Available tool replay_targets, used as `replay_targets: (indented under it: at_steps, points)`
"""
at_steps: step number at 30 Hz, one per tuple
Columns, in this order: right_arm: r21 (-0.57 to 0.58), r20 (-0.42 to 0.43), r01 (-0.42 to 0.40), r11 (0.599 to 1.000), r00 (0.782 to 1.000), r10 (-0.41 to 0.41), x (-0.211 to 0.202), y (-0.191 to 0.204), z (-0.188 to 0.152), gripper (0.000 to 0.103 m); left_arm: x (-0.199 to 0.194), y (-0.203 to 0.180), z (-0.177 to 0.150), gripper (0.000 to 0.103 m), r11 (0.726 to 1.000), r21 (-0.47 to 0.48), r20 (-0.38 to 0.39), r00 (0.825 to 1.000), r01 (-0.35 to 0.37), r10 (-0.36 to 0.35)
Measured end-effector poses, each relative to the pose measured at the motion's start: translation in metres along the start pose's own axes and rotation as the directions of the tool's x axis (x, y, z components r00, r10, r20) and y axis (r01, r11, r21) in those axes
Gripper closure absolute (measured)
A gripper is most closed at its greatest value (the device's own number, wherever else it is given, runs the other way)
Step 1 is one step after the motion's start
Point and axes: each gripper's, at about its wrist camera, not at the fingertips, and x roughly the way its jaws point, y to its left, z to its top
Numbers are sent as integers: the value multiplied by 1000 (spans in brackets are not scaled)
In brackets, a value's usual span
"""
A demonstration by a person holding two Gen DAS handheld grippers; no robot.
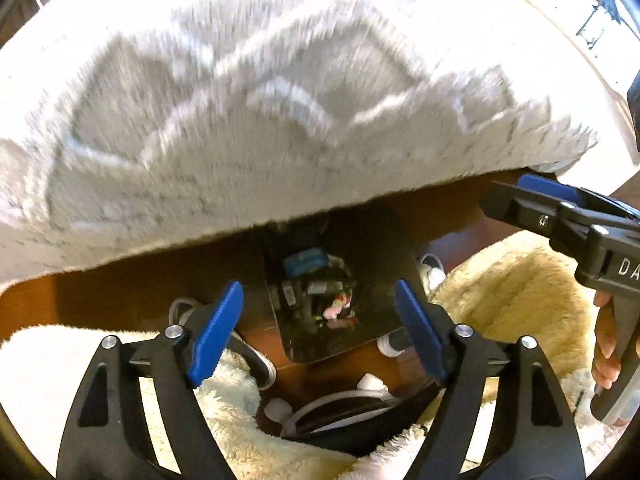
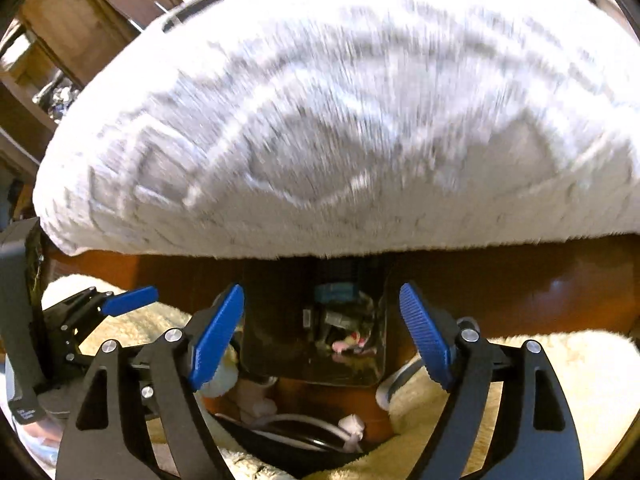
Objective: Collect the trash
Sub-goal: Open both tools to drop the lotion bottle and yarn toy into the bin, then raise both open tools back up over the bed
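Note:
A dark trash bin (image 1: 372, 312) stands on the wood floor just ahead of both grippers; it holds several pieces of trash (image 1: 320, 292), among them a blue packet and a pink wrapper. In the right wrist view the bin (image 2: 272, 320) shows the same trash (image 2: 340, 320). My left gripper (image 1: 320, 336) is open and empty, its fingers on either side of the bin. My right gripper (image 2: 322, 334) is open and empty, also on either side of the bin. The right gripper shows at the right edge of the left view (image 1: 552, 208); the left gripper shows at the left of the right view (image 2: 120, 304).
A grey-and-white shaggy rug (image 1: 260, 100) covers the floor beyond the bin. Cream fleece cushions (image 1: 516, 292) lie left and right near me. White cables and plugs (image 1: 340, 404) lie on the brown wood floor (image 2: 520, 288) below the bin. Wooden furniture (image 2: 80, 24) stands at far left.

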Motion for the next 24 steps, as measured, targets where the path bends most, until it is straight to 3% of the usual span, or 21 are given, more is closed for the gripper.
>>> replay_targets:
  at_steps: [6,11,16,24]
  points:
    - [-38,128,12,999,992,-8,-39,3,23,18,-47,2,19,23,1000,18,116,993,2,-4]
    - [-56,208,74,996,976,-61,-53,1,58,18,-79,18,45,21,1000,9,210,978,-23,20]
    - [-68,268,117,991,959,-95,-47,-11,92,18,-97,40,83,20,996,-37,270,959,-84,90]
    - [-119,306,134,984,947,-92,-17,-7,146,18,-90,67,151,20,977,-111,298,932,-180,206]
